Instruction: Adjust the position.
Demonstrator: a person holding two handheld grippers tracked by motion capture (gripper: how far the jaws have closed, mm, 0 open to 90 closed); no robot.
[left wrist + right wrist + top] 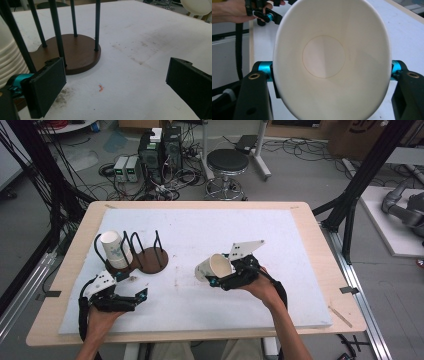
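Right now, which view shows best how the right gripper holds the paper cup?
The right gripper view: the paper cup sits squeezed oval in the right gripper. The high view shows the cup sideways, small.

The left gripper point(134, 295), a black two-jaw tool in the person's left hand point(102, 312), sits low with jaws spread wide and nothing between them. The right gripper point(216, 279), held in the right hand point(262, 287), is clamped, wrist tilted inward.
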